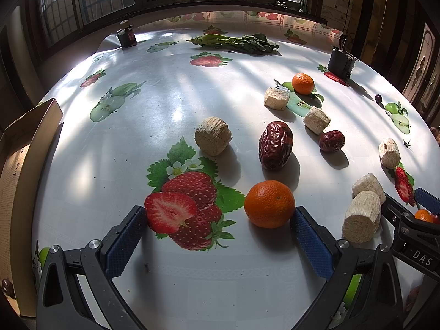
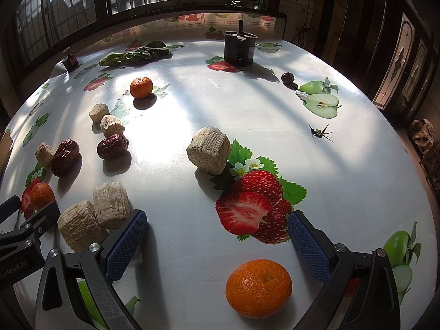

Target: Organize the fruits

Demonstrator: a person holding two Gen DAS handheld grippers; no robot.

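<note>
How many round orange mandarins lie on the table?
3 round orange mandarins: one inside the open right gripper, one beside the left gripper's right fingertip, one far back beyond the pale cut chunks. More may hide outside view.

Right gripper (image 2: 217,231) wide apart over tablecloth (image 2: 343,181); mandarin (image 2: 258,288) betw. jaws, untouched.

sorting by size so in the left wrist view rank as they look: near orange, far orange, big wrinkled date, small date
1. near orange
2. big wrinkled date, close second
3. far orange and small date, look alike

Nearness inflates the first; the oranges' true sizes are unsure.
</note>
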